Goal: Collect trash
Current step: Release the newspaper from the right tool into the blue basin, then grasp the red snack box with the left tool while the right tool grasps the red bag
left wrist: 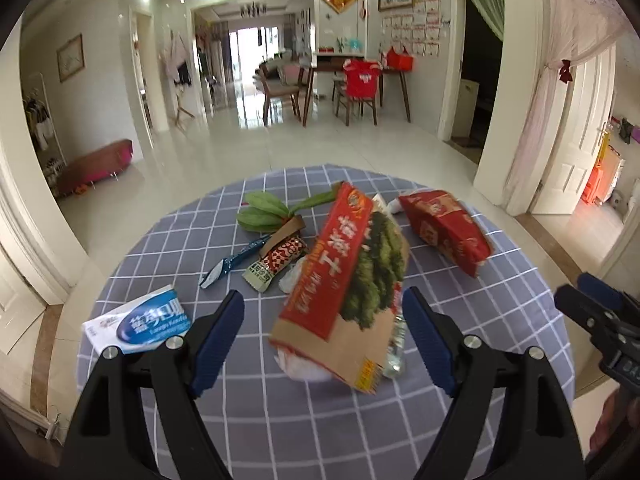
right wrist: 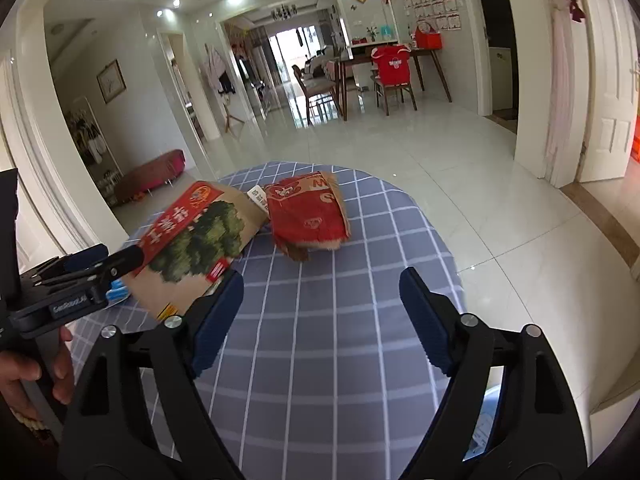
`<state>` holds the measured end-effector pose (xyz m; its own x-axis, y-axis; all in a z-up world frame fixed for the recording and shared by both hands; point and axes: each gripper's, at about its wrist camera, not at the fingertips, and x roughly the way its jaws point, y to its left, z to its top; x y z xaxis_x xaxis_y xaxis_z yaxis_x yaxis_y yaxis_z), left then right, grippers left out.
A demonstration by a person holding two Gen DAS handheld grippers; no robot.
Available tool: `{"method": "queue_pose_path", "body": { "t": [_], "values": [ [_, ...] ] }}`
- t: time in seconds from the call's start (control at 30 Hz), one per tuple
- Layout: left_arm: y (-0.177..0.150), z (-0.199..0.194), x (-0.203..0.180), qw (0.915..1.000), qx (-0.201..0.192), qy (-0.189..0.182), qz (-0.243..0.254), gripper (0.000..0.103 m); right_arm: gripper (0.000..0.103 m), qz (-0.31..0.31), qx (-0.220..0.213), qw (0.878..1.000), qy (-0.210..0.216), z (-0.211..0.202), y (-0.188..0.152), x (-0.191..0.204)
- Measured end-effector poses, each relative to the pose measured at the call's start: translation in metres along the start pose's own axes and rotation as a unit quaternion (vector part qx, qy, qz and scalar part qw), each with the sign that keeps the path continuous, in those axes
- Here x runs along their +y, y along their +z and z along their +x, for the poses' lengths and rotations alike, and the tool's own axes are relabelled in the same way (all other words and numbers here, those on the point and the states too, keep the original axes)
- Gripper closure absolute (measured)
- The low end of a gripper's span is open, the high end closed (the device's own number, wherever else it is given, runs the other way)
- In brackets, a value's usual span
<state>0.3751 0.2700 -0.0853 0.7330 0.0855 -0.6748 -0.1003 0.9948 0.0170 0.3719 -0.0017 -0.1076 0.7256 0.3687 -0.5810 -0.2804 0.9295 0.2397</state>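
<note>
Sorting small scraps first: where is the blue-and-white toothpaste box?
In the left wrist view, the blue-and-white toothpaste box lies at the table's near-left edge, left of the dark blue wrapper.

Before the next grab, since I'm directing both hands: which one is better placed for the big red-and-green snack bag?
Left. Its open tongs frame the snack bag straight ahead; the right tongs face bare tablecloth, bag off to their left.

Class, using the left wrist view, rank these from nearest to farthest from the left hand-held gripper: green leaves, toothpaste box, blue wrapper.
1. Toothpaste box, beside the left hand-held gripper, left.
2. Blue wrapper, mid-table, left.
3. Green leaves, far side.
</note>
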Motion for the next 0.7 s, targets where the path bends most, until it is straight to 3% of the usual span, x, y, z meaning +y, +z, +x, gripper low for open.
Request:
{"method": "queue_pose_path", "body": {
  "t": [0.2,0.27,0.43,0.57,0.6,0.7],
  "values": [
    [0.005,0.030,0.004,0.9995,0.017,-0.017,0.019,0.027,0.018,-0.036,0.026,0.999,-0.012,0.055,0.017,0.010],
    [0.006,0.037,0.002,0.9988,0.026,-0.030,0.027,0.047,0.018,-0.048,0.039,0.998,-0.012,0.075,0.021,0.015],
    [0.006,0.045,-0.001,0.9975,0.033,-0.059,0.018,0.080,0.018,-0.057,0.064,0.996,-0.016,0.113,0.032,0.018],
    [0.011,0.037,-0.003,0.9965,0.015,-0.082,0.004,0.090,0.018,-0.052,0.072,0.996,-0.009,0.129,0.040,0.015],
    [0.013,0.034,-0.005,0.9963,0.011,-0.085,0.005,0.091,0.032,-0.049,0.073,0.996,-0.009,0.131,0.040,0.014],
    [0.014,0.028,-0.013,0.9967,0.002,-0.081,0.009,0.092,0.038,-0.048,0.080,0.996,0.000,0.130,0.041,0.011]
  ]
}}
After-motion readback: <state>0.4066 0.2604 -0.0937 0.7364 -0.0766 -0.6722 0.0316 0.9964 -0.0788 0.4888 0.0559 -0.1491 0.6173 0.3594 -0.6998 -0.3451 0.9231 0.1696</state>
